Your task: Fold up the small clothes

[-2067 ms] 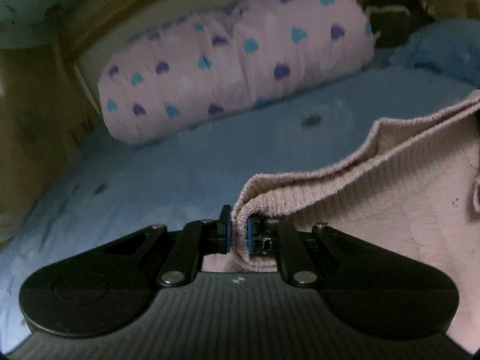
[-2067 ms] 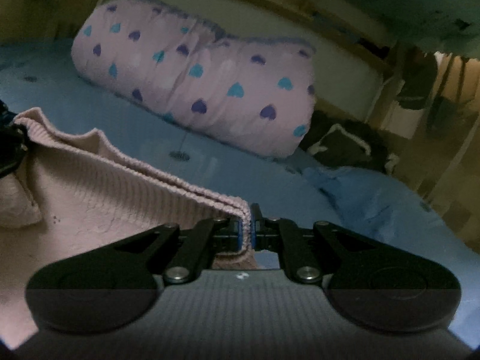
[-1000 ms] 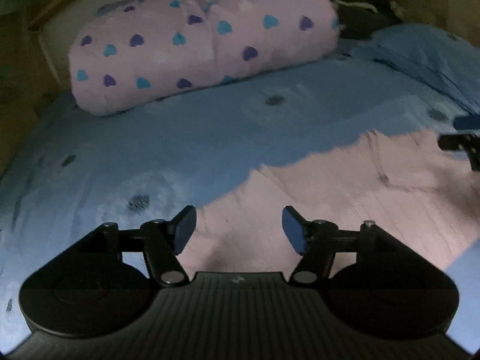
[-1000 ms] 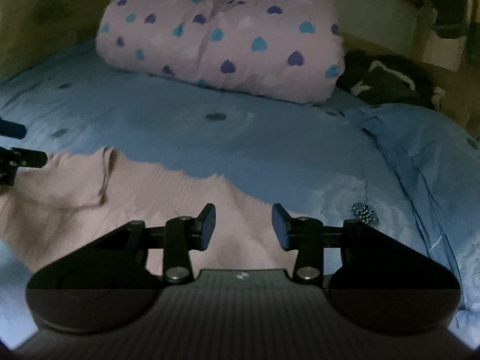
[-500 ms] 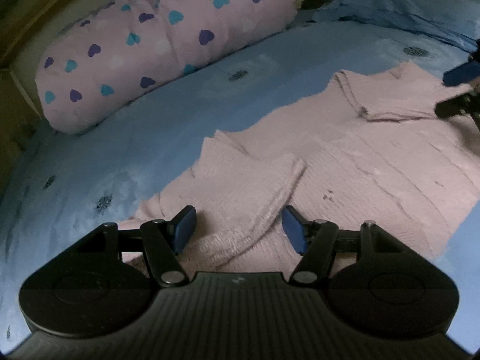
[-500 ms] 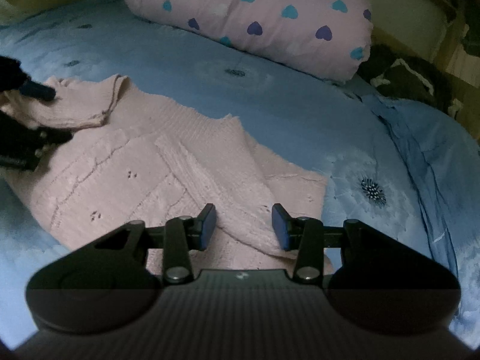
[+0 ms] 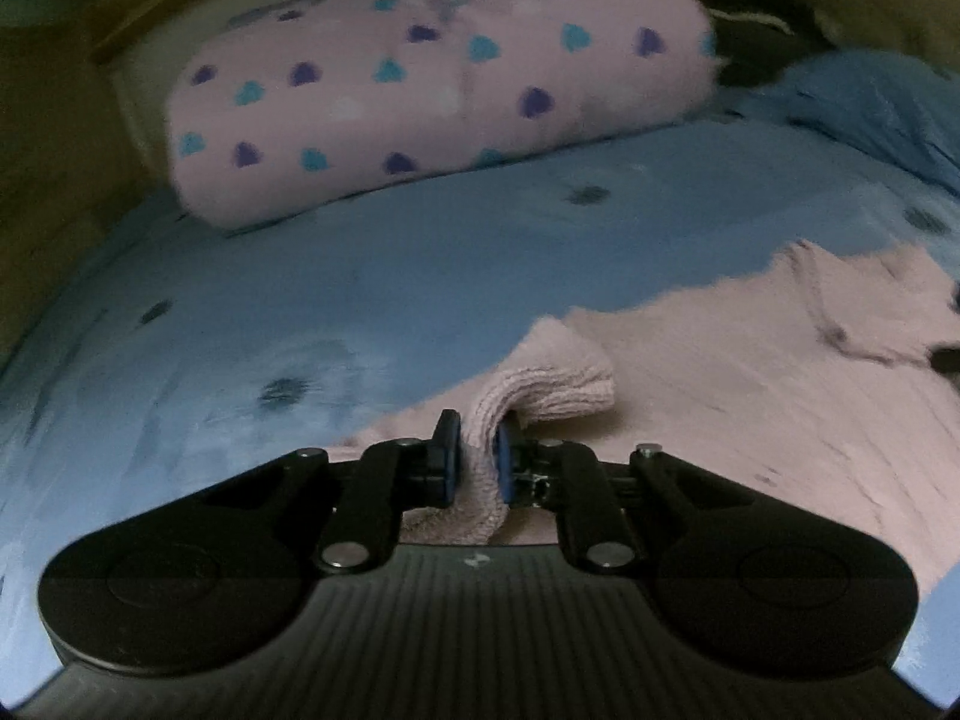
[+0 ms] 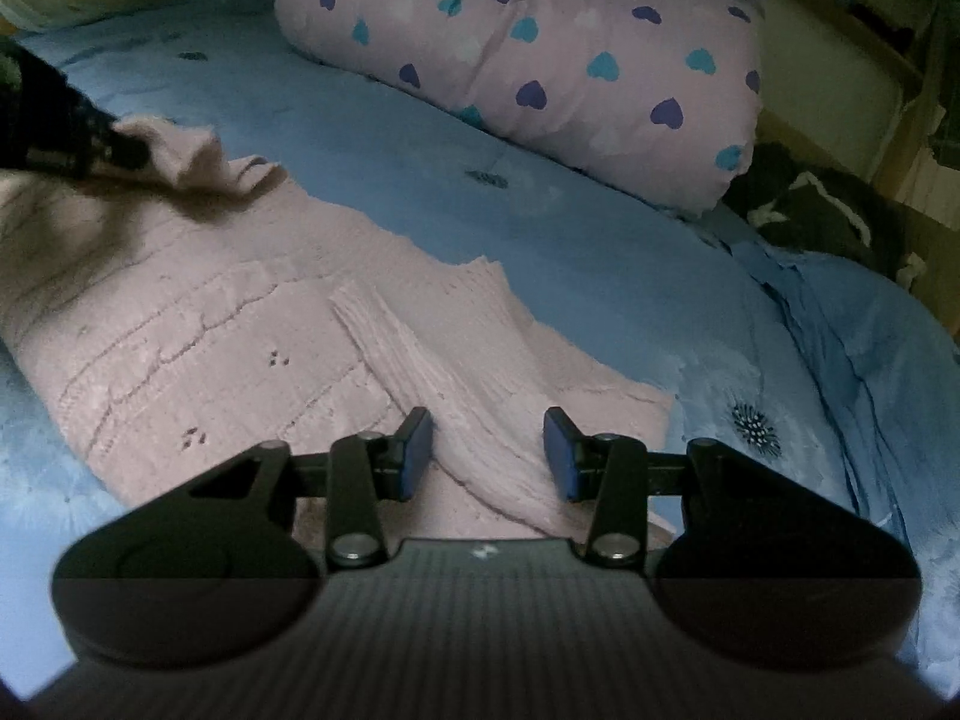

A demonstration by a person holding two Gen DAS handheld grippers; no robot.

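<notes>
My left gripper (image 7: 477, 456) has just closed, and its blue pads now pinch a fold of the pink knit sweater (image 7: 750, 396), the ribbed end of a sleeve that bunches up between them and rolls over to the right of the tips. The rest of the sweater lies spread on the blue bedsheet (image 7: 360, 276), reaching away to the right, where a second folded-in sleeve end sits near the picture's edge; that part is blurred. In the right wrist view the same sweater (image 8: 198, 324) stretches flat across the sheet (image 8: 630, 276) from the left edge to just under my right gripper (image 8: 487, 453). There my jaws stand apart, the blue pads on either side of a ribbed sleeve (image 8: 432, 384) that runs diagonally over the body of the sweater and passes between the fingers; the pads do not press on it. At the far left of that view the dark tip of my other gripper (image 8: 72, 138) grips a raised, crumpled bit of the knit. Beyond the sweater, at the head of the bed, lies a rolled pink blanket with blue and purple hearts (image 8: 540, 60), well apart from the garment. To the right of it sits a dark bundle of cloth (image 8: 810, 210) beside a wrinkled blue cover (image 8: 870, 348).
</notes>
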